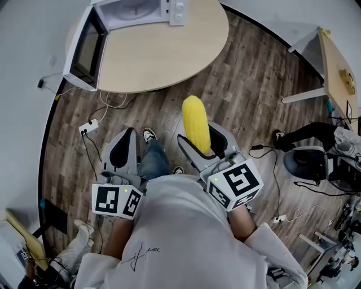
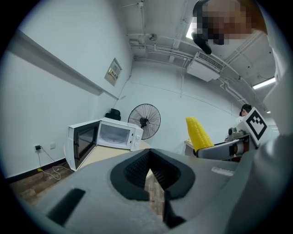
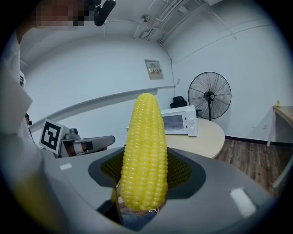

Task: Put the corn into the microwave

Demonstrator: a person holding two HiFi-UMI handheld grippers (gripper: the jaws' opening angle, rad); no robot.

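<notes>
corn (image 3: 144, 155): clamped at its lower end in my right gripper (image 1: 204, 144); the rest stands clear above the jaws
long axis: in line with the jaws; tip points forward, towards the table (image 1: 163, 51)
microwave (image 1: 135, 11): on the table's far side, ahead and left of the corn, well apart; door swung open
left gripper (image 1: 125, 149): jaws together, nothing in them; nearer the door side
next move: i judge the corn must travel forward and left, tip first into the opening

Yellow corn (image 3: 143, 155) stands clamped in the right claw (image 1: 201, 144); white microwave (image 1: 135, 11) sits door-open on table (image 1: 169, 51).
</notes>
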